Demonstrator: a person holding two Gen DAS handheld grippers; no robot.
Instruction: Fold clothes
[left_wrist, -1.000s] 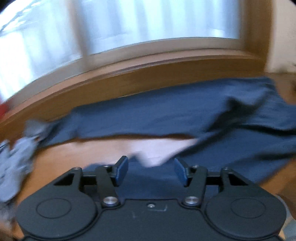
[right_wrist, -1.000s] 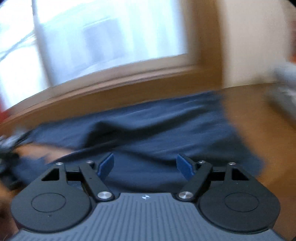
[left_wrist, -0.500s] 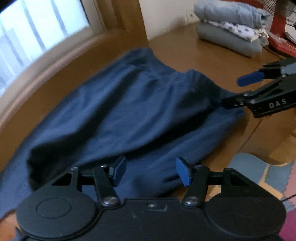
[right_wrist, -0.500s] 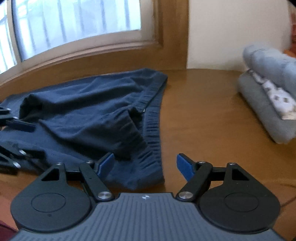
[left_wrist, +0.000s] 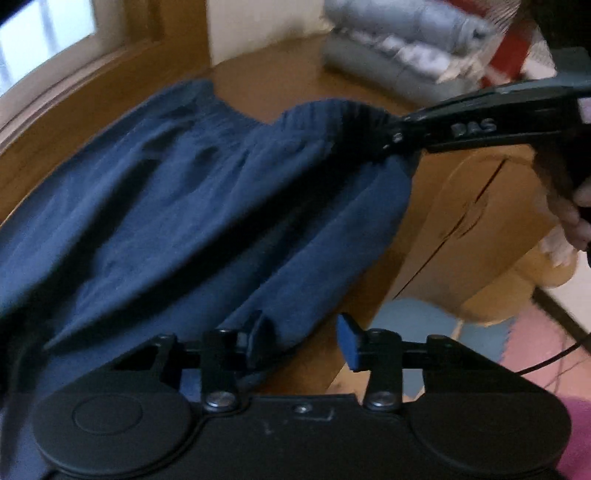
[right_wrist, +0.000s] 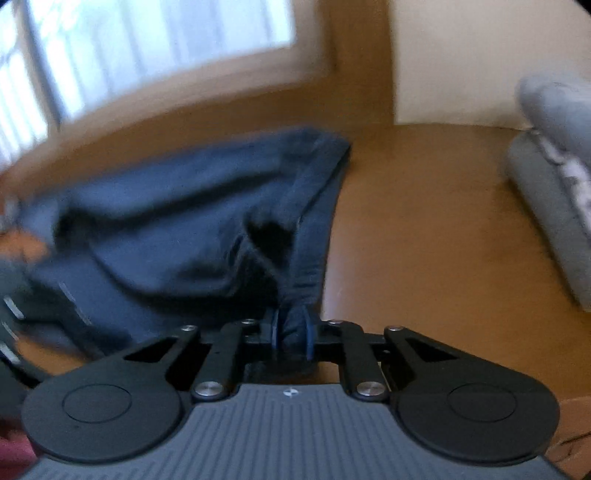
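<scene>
R gripper (right_wrist: 291, 338) is closed tight on a bunched bit of the elastic waistband (left_wrist: 332, 114) of the navy shorts (left_wrist: 177, 206); fabric is squeezed between the blue pads, and in the L wrist view that corner looks lifted a bit off the wood. L gripper (left_wrist: 304, 334) is wide apart, holding nothing. Its left pad touches or sits just under the shorts' near hem, its right pad is in free air past the tabletop (left_wrist: 424, 206) edge.

Shorts lie spread across the tabletop, waistband toward the right end, legs running off left; they're wrinkled w/ no clean fold visible. Progress judgement: this garment is barely started, one corner grabbed, the other not yet taken, and all folds are left to do. L prob needs to clamp the hem or the other waistband corner before any fold.

Around: a stack of folded clothes (right_wrist: 550, 177) (grey + a white patterned piece) at the far right end of the tabletop by the wall, well apart from the shorts, so earlier items look finished. Window (right_wrist: 147, 55) and wood sill run behind the far edge. Cardboard box (left_wrist: 491, 221) and coloured floor mats (left_wrist: 424, 321) sit below the near right edge. A grey blurry thing at the left end in the R view, can't tell what. Nothing blocks the shorts; both views are motion blurred.
</scene>
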